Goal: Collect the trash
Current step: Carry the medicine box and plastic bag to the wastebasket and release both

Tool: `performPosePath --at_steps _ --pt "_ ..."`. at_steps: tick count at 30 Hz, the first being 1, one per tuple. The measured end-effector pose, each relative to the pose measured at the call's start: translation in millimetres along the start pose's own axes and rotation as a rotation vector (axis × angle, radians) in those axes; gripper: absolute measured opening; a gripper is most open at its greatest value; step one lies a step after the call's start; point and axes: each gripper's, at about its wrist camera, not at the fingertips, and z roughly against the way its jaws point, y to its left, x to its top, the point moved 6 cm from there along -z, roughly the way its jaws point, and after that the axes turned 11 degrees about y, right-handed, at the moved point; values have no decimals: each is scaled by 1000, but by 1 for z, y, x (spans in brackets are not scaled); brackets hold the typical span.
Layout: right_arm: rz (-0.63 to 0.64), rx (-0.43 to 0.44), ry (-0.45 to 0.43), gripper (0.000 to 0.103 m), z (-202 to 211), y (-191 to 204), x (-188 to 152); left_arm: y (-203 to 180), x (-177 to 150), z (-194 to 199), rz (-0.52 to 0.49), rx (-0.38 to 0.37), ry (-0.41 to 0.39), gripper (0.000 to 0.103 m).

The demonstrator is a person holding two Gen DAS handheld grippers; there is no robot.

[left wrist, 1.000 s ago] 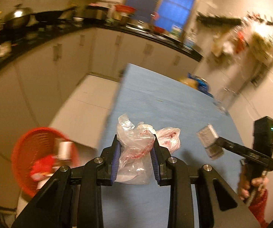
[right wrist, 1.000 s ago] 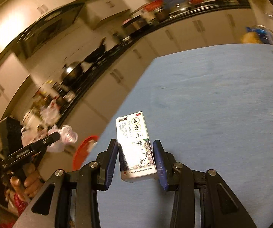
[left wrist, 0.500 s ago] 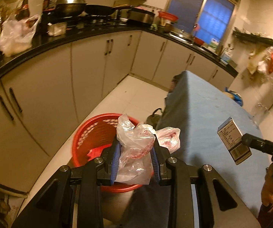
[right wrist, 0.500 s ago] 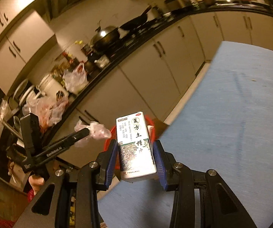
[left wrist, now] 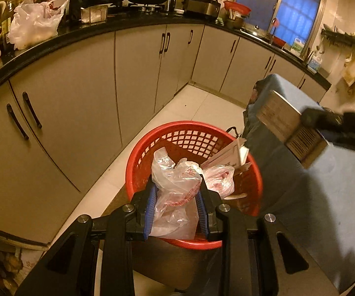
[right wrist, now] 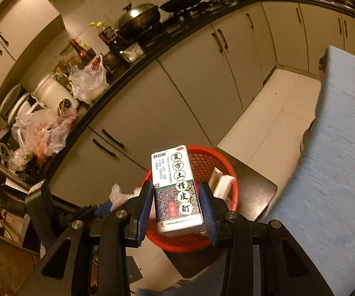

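Overhead, left fingers (left wrist: 152, 203) pinch crinkled plastic bag (left wrist: 175, 197) — right fingers (right wrist: 146, 206) clamp printed carton (right wrist: 176, 188) — above red mesh basket (left wrist: 194, 133).

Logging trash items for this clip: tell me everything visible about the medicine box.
The medicine box is a small upright cardboard carton, white above with Chinese characters, a speckled green panel below and a barcode on one side. It looks closed and undamaged. The right tool clamps its lower sides between blue pads, holding it above the red basket.

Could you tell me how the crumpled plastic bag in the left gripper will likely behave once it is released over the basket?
The plastic bag looks thin and floppy, bulging past the left gripper, so it probably drifts down slowly. Being crumpled film, it may cling to a pad. It hangs above the red basket, so it likely lands inside.
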Motion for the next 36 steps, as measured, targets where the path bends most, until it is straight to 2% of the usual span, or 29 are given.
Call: performPosePath --at_steps 8,15,24,27,29,32,36 --pt "4 -37 70 42 -56 4 28 2 -7 -21 -34 17 27 29" --pt "6 -58 113 42 -83 -1 35 2 -11 -33 -50 8 44 29" --pt "7 -91 146 43 -103 -5 35 -12 -10 -31 -92 5 23 31" --pt "4 -80 145 45 -100 -6 36 -15 -9 -28 -106 -1 19 37" --pt "3 -79 140 47 -97 -5 36 -18 -8 -26 -109 -7 13 46" --pt "-1 -61 122 47 -89 -3 36 -20 -7 -21 -112 -5 7 47" --pt "-2 -45 94 47 -74 2 35 -21 -7 -13 -102 -7 -9 57"
